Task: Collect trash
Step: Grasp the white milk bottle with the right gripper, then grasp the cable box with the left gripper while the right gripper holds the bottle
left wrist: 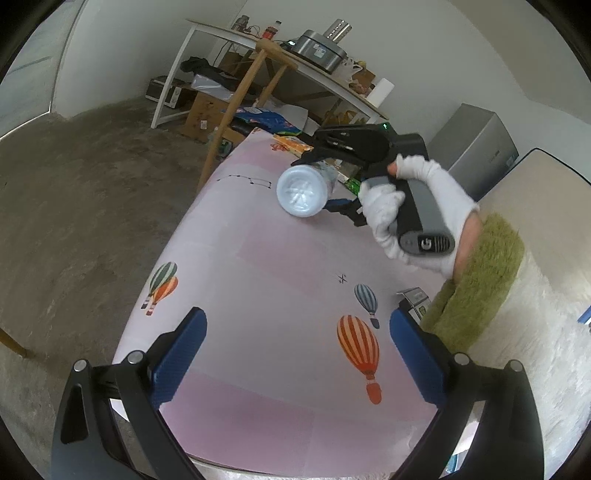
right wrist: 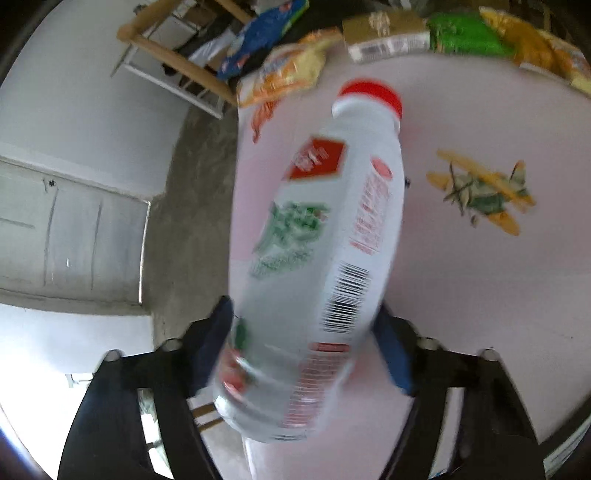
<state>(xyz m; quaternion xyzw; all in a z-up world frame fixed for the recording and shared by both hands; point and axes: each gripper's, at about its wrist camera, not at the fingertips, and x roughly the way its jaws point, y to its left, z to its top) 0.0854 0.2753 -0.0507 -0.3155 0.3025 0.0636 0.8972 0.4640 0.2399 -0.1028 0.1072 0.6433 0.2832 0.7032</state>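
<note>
While your right tongs (right wrist: 303,343) squeeze the bottle (right wrist: 325,236) near its bottom, hold tight so it stays between them, and keep your empty left tongs (left wrist: 295,362) wide open.

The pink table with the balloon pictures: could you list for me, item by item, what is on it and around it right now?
Surface: pink tablecloth printed with hot-air balloons.
Job's things: clear plastic bottle with red cap and printed label, between the fingers of the right hand-held gripper, which a white-gloved hand holds.
Clutter: orange snack bag, tan carton, green packet and yellow wrapper at the far edge; small open box beside the green fuzzy sleeve.
Grippers: left hand-held gripper open, empty.
Cables: nothing seen.
Surroundings: wooden stool, white shelf unit, grey floor.
</note>
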